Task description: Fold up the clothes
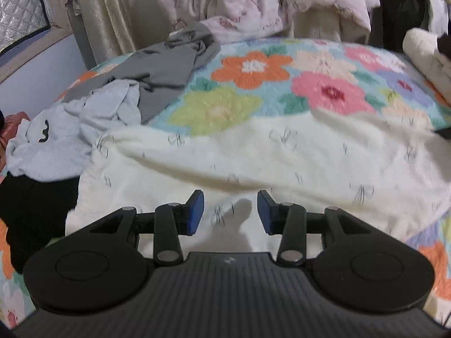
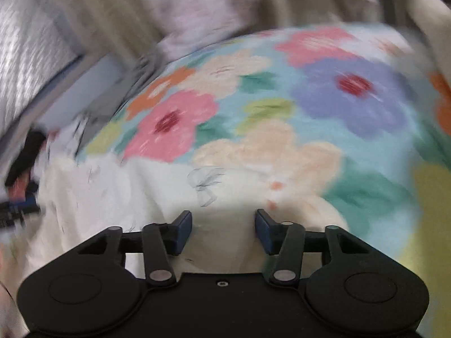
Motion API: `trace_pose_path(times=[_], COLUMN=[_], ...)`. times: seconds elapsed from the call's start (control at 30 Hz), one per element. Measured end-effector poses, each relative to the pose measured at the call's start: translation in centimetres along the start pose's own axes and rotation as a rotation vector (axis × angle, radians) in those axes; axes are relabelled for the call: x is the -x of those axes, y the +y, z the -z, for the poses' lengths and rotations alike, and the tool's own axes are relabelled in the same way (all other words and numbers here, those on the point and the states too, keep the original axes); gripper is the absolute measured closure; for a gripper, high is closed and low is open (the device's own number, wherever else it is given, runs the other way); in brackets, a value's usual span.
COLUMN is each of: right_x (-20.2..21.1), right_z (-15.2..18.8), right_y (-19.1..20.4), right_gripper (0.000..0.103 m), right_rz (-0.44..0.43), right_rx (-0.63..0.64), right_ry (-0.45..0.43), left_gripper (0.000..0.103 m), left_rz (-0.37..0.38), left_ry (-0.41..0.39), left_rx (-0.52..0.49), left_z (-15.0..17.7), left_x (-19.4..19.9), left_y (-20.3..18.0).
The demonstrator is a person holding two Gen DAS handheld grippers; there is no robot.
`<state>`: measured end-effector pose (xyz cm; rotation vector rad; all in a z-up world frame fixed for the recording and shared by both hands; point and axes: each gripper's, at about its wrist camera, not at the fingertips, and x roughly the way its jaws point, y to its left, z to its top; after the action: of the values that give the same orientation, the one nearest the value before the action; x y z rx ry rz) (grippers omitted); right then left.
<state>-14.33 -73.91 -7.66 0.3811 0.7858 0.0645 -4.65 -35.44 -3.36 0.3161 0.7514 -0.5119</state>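
A cream fleece garment (image 1: pixel 253 163) with small bow prints lies spread over the near part of a flower-patterned blanket (image 1: pixel 253 67). My left gripper (image 1: pixel 230 197) hovers just above its near-left part, open, a low ridge of the fabric beneath the gap and neither blue pad pressing on it. The right wrist view is blurred. There the cream garment (image 2: pixel 112 191) fills the lower left, and my right gripper (image 2: pixel 224 214) is open over its edge where it meets the blanket (image 2: pixel 338 98). Nothing is gripped.
A grey garment (image 1: pixel 163 67), a pale blue one (image 1: pixel 70 129) and a black one (image 1: pixel 36 211) lie bunched at the left. Folded cream fabric (image 1: pixel 425 56) sits at the far right. Pink printed bedding (image 1: pixel 253 0) and a curtain (image 1: pixel 104 8) stand behind.
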Motion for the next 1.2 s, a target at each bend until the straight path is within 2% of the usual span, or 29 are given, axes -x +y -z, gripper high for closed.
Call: trace_pose_path(times=[0.03,0.07,0.17,0.27,0.3,0.33,0.4,0.47,0.5,0.53,0.57,0.67,0.7,0.73,0.8,0.87,0.97,1.03,1.1,1.2], right_x=[-0.3,-0.1,2.1,4.4,4.6,4.6,4.9,5.9,6.9,7.8,8.5,11.3,11.7,12.1,12.9,14.1,16.0,17.0,18.3,20.3], right_z=[-0.3,-0.6,-2.3,-4.0,-4.4,-4.6,-4.6,-4.1,-3.5,-2.9,-2.5,-0.7,-0.2,0.5,2.5,5.6,10.2,12.6,14.7,16.9], right_y=[0.7,1.1,1.5,0.4,0.0,-0.3,-0.2,0.9,1.8,2.6,3.2,5.0,5.5,6.1,6.9,7.9,9.3,10.0,10.5,11.1], right_gripper=[0.100,0.100,0.100,0.100,0.092,0.084,0.074,0.068,0.062,0.055,0.054,0.053,0.053,0.053,0.053,0.053,0.053,0.053,0.053,0.053], right_rz=[0.002,0.016,0.163,0.252,0.264,0.251,0.214,0.215,0.211,0.202,0.170,0.025,-0.028,-0.124,-0.282,-0.372,-0.364,-0.327,-0.299,-0.259], right_rx=[0.059,0.095,0.170,0.141,0.136,0.136,0.159,0.200,0.223,0.244,0.251,0.264,0.255,0.237,0.185,0.116,0.071,0.067,0.054,0.086], right_ry=[0.012,0.001,-0.133,-0.234,-0.244,-0.249,-0.216,-0.206,-0.214,-0.220,-0.222,-0.209,-0.168,-0.089,-0.015,0.012,0.039,0.054,0.053,0.054], left_gripper=[0.062,0.062,0.062,0.062,0.062,0.062,0.062,0.062,0.062,0.062,0.062,0.054,0.049,0.044,0.044,0.044,0.044,0.044,0.044,0.044], left_rz=[-0.003,-0.014,-0.075,-0.124,-0.136,-0.149,-0.162,-0.169,-0.167,-0.164,-0.162,-0.164,-0.164,-0.154,-0.113,-0.063,-0.002,-0.040,-0.116,-0.172], left_ry=[0.010,0.015,0.021,0.020,0.021,0.021,0.024,0.025,0.029,0.029,0.025,0.018,0.021,0.041,0.093,0.060,0.033,0.018,0.009,-0.003], left_rx=[0.002,0.004,0.003,0.022,0.029,0.037,0.063,0.096,0.111,0.119,0.124,0.124,0.135,0.174,0.225,0.196,0.133,0.064,0.017,0.006], left_z=[0.4,0.7,1.2,1.7,1.9,2.2,2.9,3.7,4.2,4.7,5.3,7.0,7.8,8.6,10.0,11.3,12.3,12.4,12.5,12.6], left_x=[0.0,-0.1,0.3,1.5,1.9,2.3,3.2,4.1,4.7,5.3,6.0,8.3,9.0,9.5,9.8,10.8,12.1,12.9,13.9,15.7], left_y=[0.1,0.3,1.3,3.0,3.6,4.2,5.3,6.4,6.9,7.3,7.6,8.2,8.4,8.7,8.5,7.0,4.7,3.7,3.8,5.8])
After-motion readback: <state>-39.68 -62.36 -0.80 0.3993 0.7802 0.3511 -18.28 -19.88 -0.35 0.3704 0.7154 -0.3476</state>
